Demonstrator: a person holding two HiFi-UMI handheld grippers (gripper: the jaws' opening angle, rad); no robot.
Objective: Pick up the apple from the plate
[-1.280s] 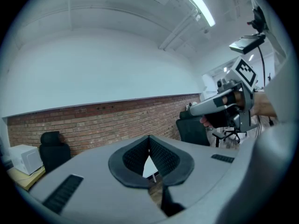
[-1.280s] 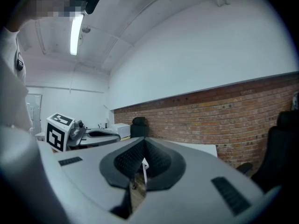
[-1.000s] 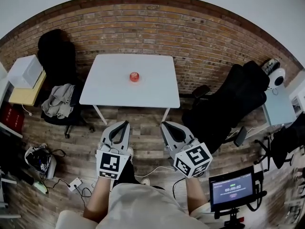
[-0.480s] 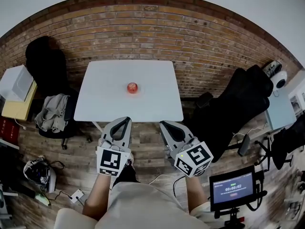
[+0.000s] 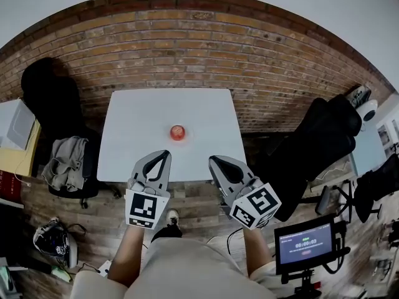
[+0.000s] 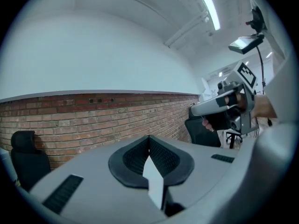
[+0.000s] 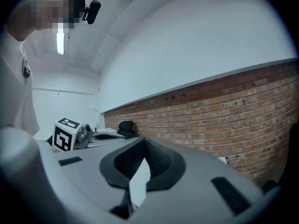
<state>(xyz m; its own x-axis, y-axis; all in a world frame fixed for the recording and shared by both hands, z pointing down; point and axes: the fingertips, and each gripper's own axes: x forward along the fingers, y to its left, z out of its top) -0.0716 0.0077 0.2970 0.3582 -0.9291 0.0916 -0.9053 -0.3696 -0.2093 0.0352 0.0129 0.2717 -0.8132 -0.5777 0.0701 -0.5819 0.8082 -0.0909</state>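
Both tongs are shut and empty. On the left tongs (image 5: 164,155) the pads meet at the tip with nothing between them, and the right tongs (image 5: 213,160) are the same. Both are held level, side by side, in front of the person's body. Their tips overlap the near edge of the white rectangular worktop (image 5: 134,120) in the head view. Neither gripper view shows the target, only the red brick wall (image 5: 187,48) ahead and the other gripper off to the side.

The small round red apple (image 5: 177,132) sits near the middle of the worktop, well apart from both tips and roughly on the line between them. The plate under it is too small to make out.

Step in hand, as I read it: the approach. Nothing has been reached for yet, so the task is barely started.

Next move needs:
- one pair opened wide enough to clear the apple
- a reach forward over the near edge, tips tilted down so the apple comes into that gripper's view
- a close across the widest part; the round fruit could roll off the plate if nudged off-centre

Versus the earlier head views:
- The worktop has come nearer and looks bigger. It sat well clear of the tips before.
- The apple is closer to the tongs.
- The black office chair (image 5: 312,142) on the right has slid outward in frame.
- Tongs pose and closure are unchanged.
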